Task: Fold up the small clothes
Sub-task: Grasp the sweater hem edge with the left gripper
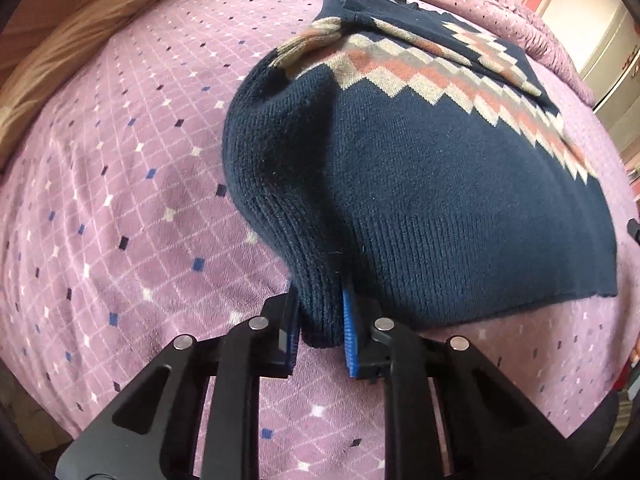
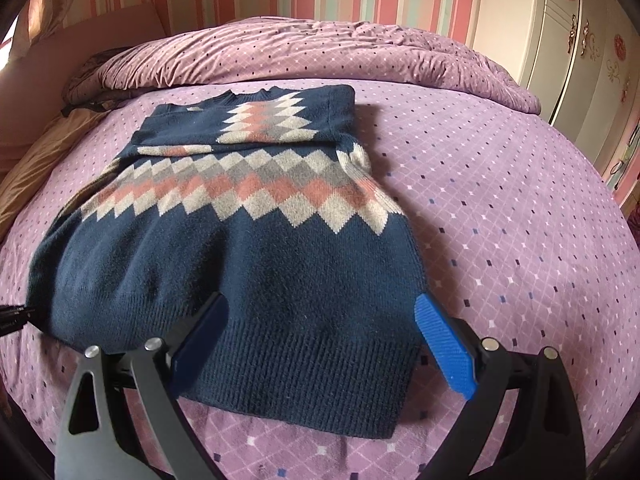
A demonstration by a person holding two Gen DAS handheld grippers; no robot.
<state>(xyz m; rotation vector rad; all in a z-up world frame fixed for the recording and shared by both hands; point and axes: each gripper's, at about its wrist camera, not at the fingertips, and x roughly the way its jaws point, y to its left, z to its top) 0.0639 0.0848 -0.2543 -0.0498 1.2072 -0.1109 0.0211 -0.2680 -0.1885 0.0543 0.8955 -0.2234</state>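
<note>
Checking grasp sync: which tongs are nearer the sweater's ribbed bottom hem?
Left. The left tongs are shut on a bunched corner of the sweater at the ribbed hem. The right tongs are open, straddling the hem's other corner, pads not pressing it.

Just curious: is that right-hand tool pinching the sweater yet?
No, the right tool stands wide open, its blue pads apart over the sweater's hem.

Bed [image 2: 500, 200], purple diamond-print cover | navy sweater [image 2: 248, 264] lying on it | bunched duvet [image 2: 320, 52] behind
</note>
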